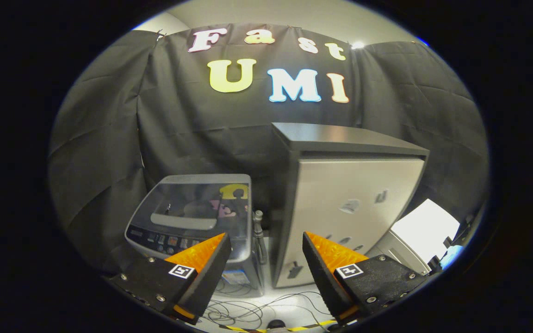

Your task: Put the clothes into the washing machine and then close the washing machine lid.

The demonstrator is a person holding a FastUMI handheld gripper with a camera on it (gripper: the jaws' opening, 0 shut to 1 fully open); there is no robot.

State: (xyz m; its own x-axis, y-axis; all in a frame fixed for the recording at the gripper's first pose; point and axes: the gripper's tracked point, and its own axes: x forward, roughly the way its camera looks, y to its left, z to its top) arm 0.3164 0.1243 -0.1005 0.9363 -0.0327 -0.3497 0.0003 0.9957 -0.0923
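Looking forward along the gripper, its two fingers stand wide apart with nothing held between them. Below and between the fingers, loose cables lie tangled on the pale floor. Just beyond the left finger stands the washing machine, a top-loading unit whose transparent lid lies flat and closed above a front control panel. A small upright fitting rises at the machine's right side. To the right, beyond the right finger, stands a taller grey cabinet with a dark top. Black cloth forms the far wall behind both.
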